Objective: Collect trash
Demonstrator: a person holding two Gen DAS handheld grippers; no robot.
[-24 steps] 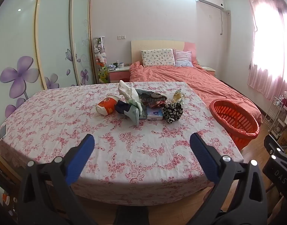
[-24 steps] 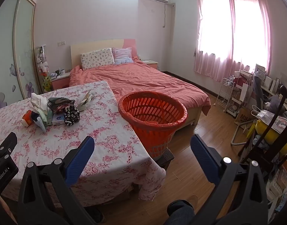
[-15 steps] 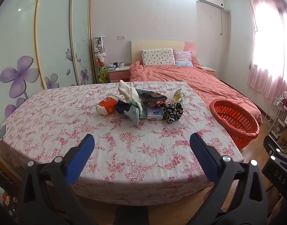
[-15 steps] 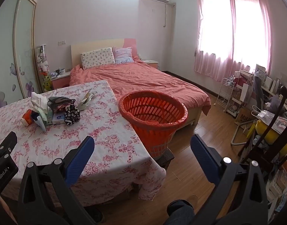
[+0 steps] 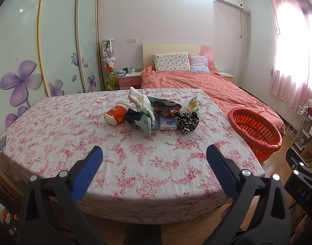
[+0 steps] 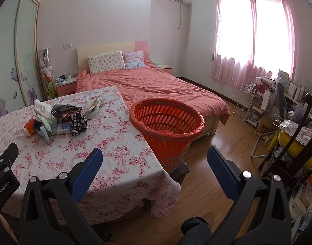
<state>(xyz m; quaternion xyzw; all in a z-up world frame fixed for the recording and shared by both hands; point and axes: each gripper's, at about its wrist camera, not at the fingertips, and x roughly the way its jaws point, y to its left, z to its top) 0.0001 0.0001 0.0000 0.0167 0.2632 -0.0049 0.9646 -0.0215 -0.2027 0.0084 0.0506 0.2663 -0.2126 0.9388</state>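
Nothing has changed in the last moment: my left gripper (image 5: 153,159) and right gripper (image 6: 154,160) both stay wide and empty short of the table (image 5: 74,143), trash pile (image 5: 153,113) untouched mid-table, orange basket (image 6: 168,120) beside it, collection not started.

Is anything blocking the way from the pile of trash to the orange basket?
Nothing visible does. The trash pile sits mid-table, the orange basket stands open-topped just past the table's edge, and only bare flowered cloth lies between them.
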